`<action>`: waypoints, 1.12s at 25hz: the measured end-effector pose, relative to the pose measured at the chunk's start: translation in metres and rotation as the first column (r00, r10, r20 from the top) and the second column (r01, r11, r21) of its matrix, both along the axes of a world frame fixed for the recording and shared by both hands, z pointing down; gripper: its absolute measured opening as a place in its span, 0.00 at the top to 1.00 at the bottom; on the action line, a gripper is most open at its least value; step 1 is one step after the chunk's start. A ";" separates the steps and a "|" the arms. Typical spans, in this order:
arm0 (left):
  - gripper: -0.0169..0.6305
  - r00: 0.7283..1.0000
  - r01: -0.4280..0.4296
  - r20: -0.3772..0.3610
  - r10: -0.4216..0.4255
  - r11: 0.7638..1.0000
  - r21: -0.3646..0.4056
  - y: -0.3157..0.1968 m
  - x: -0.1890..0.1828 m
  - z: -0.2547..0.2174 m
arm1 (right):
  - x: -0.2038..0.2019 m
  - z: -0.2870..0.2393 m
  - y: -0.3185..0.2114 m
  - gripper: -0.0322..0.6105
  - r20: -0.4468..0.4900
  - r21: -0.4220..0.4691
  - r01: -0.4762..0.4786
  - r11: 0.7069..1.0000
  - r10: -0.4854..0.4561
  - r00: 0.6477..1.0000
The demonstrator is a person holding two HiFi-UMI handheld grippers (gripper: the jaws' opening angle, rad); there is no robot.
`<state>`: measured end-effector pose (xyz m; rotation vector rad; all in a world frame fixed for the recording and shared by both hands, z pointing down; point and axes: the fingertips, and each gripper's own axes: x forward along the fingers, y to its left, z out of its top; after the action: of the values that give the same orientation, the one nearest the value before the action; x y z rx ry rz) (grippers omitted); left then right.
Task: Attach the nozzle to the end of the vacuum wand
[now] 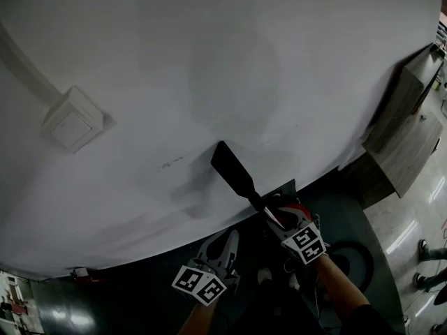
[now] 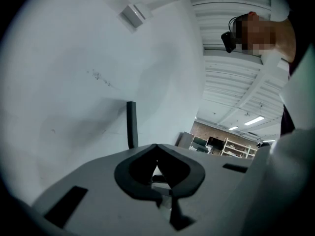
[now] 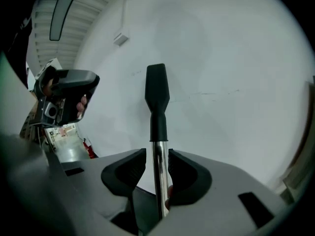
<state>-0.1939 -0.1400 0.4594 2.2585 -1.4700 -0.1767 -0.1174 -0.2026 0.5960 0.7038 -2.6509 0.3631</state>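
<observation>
Since the nozzle (image 3: 157, 90) already looks seated on the wand (image 3: 159, 191), the right gripper (image 3: 156, 157) fingers clamp the wand mid-frame to steady it, while the left gripper (image 2: 157, 154) fingers sit closed on nothing.

I am noting glossy metal on the wand (image 3: 159, 173), a matt black plastic nozzle (image 3: 157, 90) atop it, a smooth matt wall (image 1: 209, 54) behind.

The right gripper (image 3: 158, 167) has its fingers (image 3: 127, 172) clamped on both sides of the chrome wand (image 3: 160, 186). The black nozzle (image 3: 157, 95) sits on the wand's far end, against a white wall (image 3: 236, 58).
</observation>
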 end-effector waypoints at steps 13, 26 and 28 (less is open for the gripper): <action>0.97 0.996 -0.067 0.057 0.064 0.997 0.043 0.008 0.054 -0.032 | 0.047 -0.110 0.038 0.86 0.219 0.024 -0.115 0.993 0.107 0.970; 0.97 0.991 -0.109 0.097 0.096 0.983 0.147 0.022 0.079 -0.077 | 0.056 -0.209 0.072 0.92 0.454 0.012 -0.130 0.991 0.111 0.884; 0.97 0.991 -0.106 0.094 0.092 0.983 0.148 0.022 0.079 -0.079 | 0.054 -0.220 0.073 0.92 0.469 0.022 -0.128 0.992 0.102 0.877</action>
<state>-0.1146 -0.1176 0.3802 2.4849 -1.4267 -0.1670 -0.0634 -0.1295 0.3760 0.8881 -3.0889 0.5601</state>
